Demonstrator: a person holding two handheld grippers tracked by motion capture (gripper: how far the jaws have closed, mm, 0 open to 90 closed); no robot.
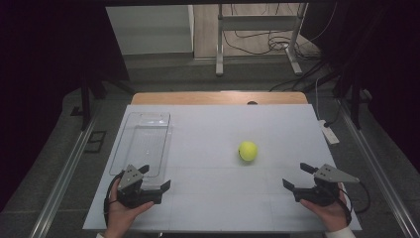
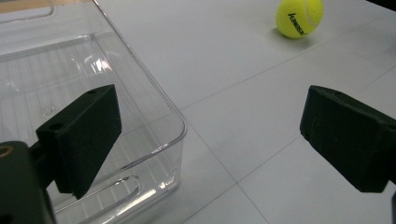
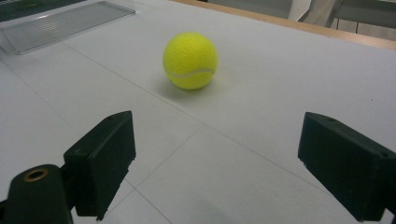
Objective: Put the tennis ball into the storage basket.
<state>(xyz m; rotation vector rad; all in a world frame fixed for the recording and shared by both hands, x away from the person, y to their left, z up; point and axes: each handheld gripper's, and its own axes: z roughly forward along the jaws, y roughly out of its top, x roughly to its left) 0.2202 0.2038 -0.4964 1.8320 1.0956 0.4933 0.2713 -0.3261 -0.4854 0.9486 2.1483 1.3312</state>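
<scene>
Left gripper (image 1: 156, 179): jaws spread wide, holding nothing, at the near corner of the clear rectangular plastic tray (image 1: 130, 144).
Right gripper (image 1: 298, 175): jaws apart and empty, aimed at the ball.
Yellow felt tennis ball (image 1: 248, 150): resting on the white table (image 1: 208, 129), nearer the right gripper, well apart from the tray.

A yellow-green tennis ball (image 1: 248, 150) with a white seam and black lettering lies on the pale grey table (image 1: 213, 198); the ribbed tray (image 1: 141, 144) far left is clear.
</scene>
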